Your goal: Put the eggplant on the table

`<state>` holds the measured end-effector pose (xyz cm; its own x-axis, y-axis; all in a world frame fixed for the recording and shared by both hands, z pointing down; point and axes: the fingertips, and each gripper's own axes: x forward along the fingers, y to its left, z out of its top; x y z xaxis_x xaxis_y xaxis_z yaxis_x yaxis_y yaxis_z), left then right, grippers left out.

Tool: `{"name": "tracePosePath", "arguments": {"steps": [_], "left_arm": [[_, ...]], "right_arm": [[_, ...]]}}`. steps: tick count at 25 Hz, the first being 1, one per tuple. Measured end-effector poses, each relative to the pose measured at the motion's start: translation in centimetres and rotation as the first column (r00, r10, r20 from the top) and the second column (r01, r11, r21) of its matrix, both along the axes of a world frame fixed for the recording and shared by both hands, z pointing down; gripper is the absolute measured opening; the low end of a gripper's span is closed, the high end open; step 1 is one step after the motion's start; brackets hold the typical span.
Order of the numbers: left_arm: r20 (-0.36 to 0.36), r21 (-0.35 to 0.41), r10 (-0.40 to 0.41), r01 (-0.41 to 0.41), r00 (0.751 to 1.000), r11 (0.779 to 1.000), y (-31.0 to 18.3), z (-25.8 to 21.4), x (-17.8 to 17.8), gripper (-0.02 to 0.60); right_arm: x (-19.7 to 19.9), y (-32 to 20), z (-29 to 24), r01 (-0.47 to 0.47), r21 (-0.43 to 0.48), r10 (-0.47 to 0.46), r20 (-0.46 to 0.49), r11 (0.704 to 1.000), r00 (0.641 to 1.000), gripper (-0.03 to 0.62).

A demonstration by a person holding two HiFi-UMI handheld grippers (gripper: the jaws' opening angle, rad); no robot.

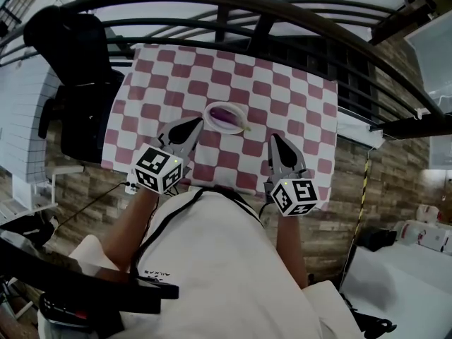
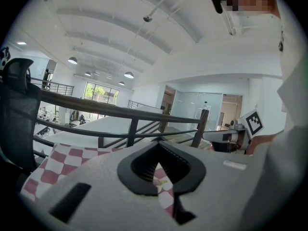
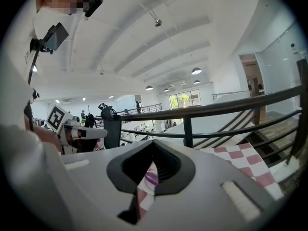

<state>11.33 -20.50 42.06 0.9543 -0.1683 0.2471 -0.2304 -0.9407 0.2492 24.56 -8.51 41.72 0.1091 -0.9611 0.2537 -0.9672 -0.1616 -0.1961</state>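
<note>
A purple eggplant [image 1: 227, 115] lay in a small white oval plate [image 1: 210, 111] near the middle of a table covered by a red-and-white checked cloth [image 1: 289, 94]. The left gripper [image 1: 198, 121] hung at about eight o'clock from the plate, close to its rim, with its jaws clenched together on nothing. The right gripper [image 1: 274, 138] sat at about four o'clock, a little farther off, its jaws likewise pressed shut and empty. A curved black metal railing [image 1: 233, 2] ran past the table's twelve o'clock edge, and a black office chair [image 1: 78, 55] stood at ten o'clock.
</note>
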Motion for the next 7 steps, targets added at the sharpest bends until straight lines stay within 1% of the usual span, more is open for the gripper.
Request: {"name": "tracePosePath", "arguments": {"steps": [7], "left_arm": [[0.007, -0.004, -0.018, 0.018, 1.000, 1.000, -0.33, 0.50, 0.49, 0.005]], "right_arm": [[0.48, -0.68, 0.36, 0.025, -0.014, -0.026, -0.011, 1.000, 1.000, 0.006]]}}
